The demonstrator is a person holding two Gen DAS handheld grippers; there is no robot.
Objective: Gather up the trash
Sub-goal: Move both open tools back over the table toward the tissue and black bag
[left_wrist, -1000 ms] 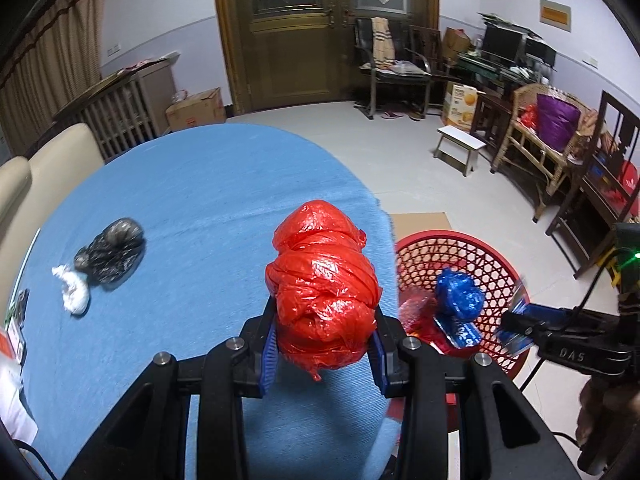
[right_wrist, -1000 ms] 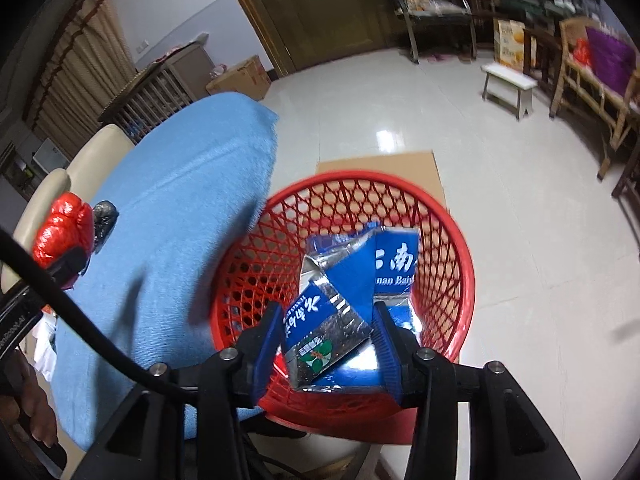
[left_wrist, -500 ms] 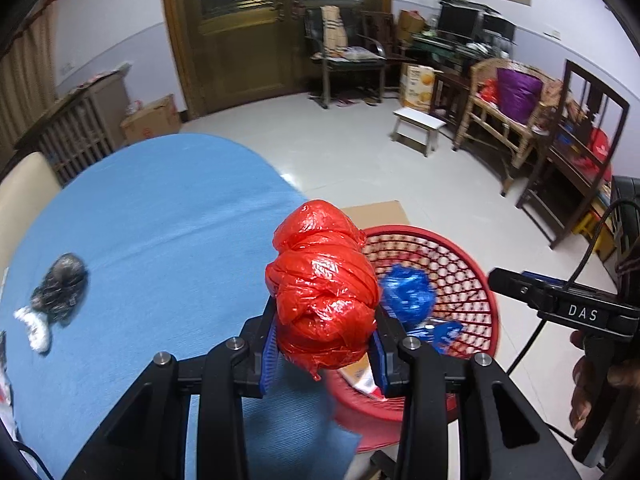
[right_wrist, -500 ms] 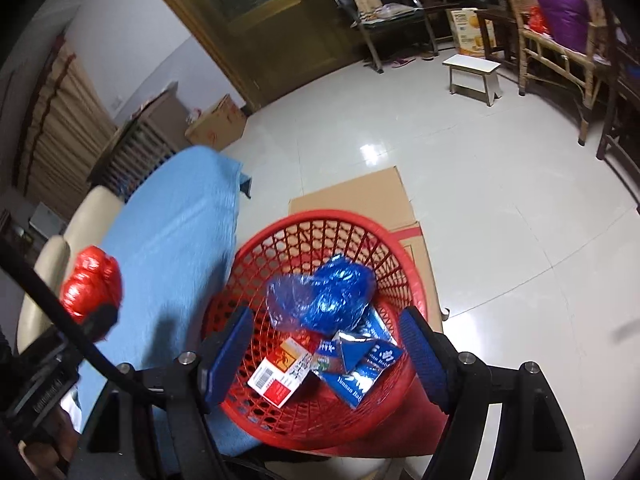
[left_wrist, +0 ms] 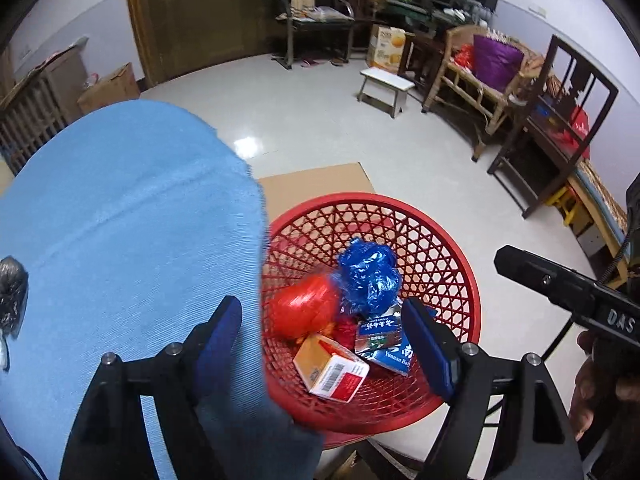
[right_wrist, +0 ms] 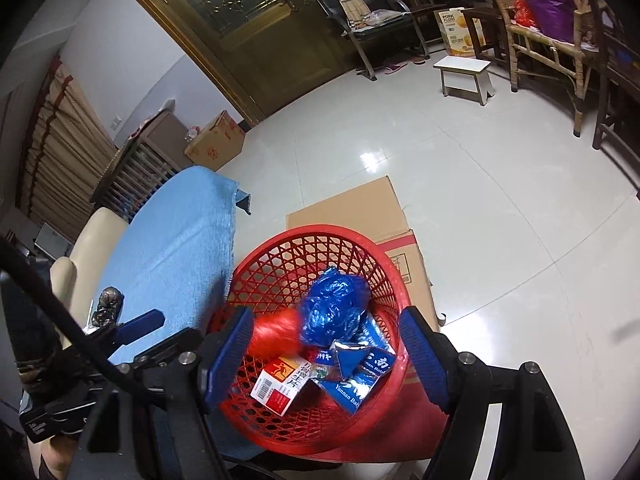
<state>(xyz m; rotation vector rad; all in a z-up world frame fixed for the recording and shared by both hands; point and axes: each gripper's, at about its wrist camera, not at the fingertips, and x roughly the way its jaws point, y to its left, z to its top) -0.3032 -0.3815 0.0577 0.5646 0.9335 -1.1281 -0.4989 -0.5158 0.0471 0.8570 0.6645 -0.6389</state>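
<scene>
Blue-clothed table and pale tiled floor, seen past the fingers.

A blue cloth covered the table left of the fingers; a crumpled black bag lay on it, far left of the left finger. Beyond the fingertips a red basket stood on flattened cardboard on the floor, with a small stool farther off.

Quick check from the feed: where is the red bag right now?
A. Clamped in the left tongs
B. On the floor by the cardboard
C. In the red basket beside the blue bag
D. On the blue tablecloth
C: the red bag, blurred, sits inside the basket against the blue bag, while the left tongs stand open with nothing between them, having just opened.
</scene>
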